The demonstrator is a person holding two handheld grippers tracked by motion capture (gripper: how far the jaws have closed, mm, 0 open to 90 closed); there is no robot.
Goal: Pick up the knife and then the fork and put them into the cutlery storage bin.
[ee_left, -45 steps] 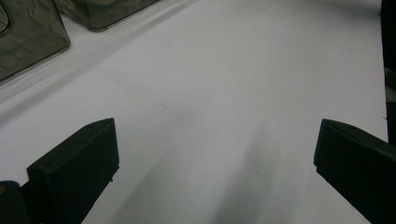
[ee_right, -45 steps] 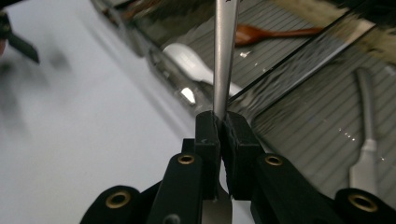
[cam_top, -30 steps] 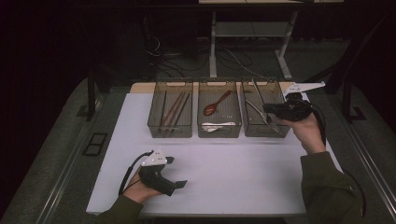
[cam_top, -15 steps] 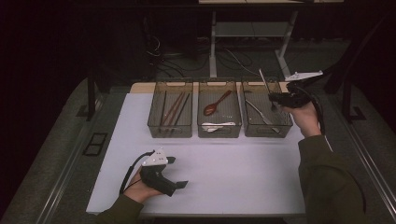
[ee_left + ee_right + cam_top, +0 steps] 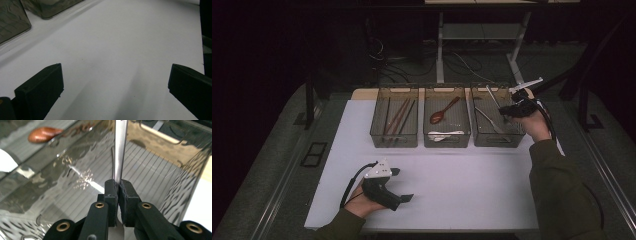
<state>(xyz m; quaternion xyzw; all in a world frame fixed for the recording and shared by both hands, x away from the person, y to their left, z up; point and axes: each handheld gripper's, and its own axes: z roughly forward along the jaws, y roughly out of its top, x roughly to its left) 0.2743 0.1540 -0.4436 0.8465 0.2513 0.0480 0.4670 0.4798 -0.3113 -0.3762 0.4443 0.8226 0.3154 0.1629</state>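
- Right tongs (image 5: 119,195): we see them clamped on a metal utensil (image 5: 120,150), held over the right-hand bin (image 5: 497,137).
- Left tongs (image 5: 115,92): jaws spread wide, empty, low over the white counter (image 5: 462,175).
- Middle bin (image 5: 447,140): brown spoon (image 5: 443,112).
- We read no labels or writing.
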